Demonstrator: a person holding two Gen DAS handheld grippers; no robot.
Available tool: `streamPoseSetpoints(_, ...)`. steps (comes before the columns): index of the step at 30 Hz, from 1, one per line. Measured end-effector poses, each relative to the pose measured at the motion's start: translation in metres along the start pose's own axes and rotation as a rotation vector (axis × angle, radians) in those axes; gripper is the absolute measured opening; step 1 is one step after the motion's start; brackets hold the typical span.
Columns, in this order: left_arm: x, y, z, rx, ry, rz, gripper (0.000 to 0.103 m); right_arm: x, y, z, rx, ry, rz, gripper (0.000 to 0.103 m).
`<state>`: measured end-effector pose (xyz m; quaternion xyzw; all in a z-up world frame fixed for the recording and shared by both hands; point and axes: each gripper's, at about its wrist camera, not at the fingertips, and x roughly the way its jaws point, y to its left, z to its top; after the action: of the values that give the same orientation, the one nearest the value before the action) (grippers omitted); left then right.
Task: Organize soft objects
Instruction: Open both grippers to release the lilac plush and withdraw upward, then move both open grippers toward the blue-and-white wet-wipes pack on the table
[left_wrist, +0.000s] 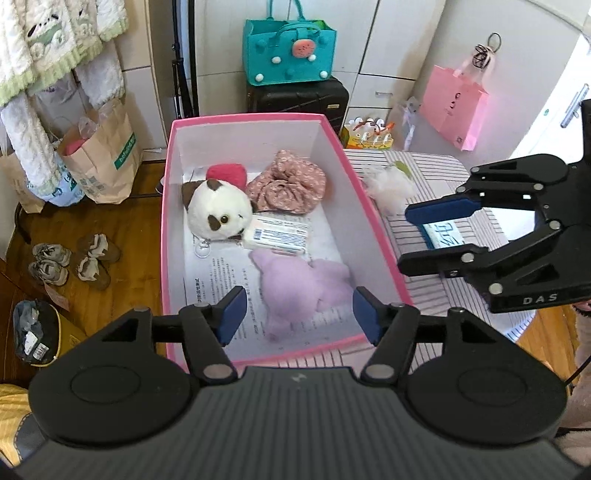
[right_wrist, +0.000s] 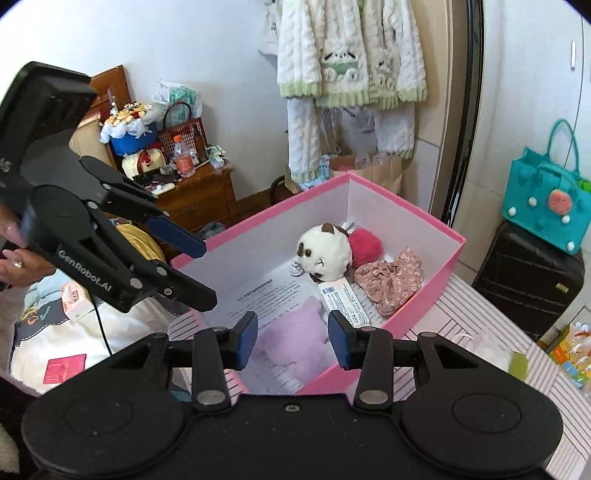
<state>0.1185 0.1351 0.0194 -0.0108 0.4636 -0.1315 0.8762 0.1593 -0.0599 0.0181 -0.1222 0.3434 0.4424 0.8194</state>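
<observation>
Both grippers empty above the pink box (left_wrist: 373, 206).
My left gripper (left_wrist: 299, 314) gapes half-wide, my right gripper (right_wrist: 291, 338) narrower; the purple plush (left_wrist: 303, 291) lies untouched below.

Black claws (left_wrist: 297, 317) with blue pads (right_wrist: 246, 339), silver screws, white lettering.

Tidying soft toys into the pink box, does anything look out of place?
Yes: a white fluffy item lies outside the pink box, on the striped surface beside it. Inside, a printed packet sits among the plush toys.
</observation>
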Motion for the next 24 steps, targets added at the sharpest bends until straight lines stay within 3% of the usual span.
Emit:
streamPoseSetpoints(2, -0.010, -0.009, -0.003, 0.022, -0.013, 0.014, 0.069, -0.013, 0.004, -0.004, 0.000, -0.014, 0.005, 0.049)
streamPoseSetpoints(14, -0.052, -0.063, -0.022, 0.117, -0.044, 0.042, 0.074, -0.086, 0.027, -0.033, -0.040, -0.105, 0.034, 0.053)
streamPoseSetpoints(19, -0.058, -0.081, -0.030, 0.119, -0.011, -0.014, 0.077, -0.109, 0.035, -0.052, -0.052, -0.125, 0.005, 0.053)
streamPoseSetpoints(24, -0.061, -0.105, -0.038, 0.154, -0.034, 0.006, 0.080, -0.127, 0.035, -0.075, -0.050, -0.145, -0.011, 0.057)
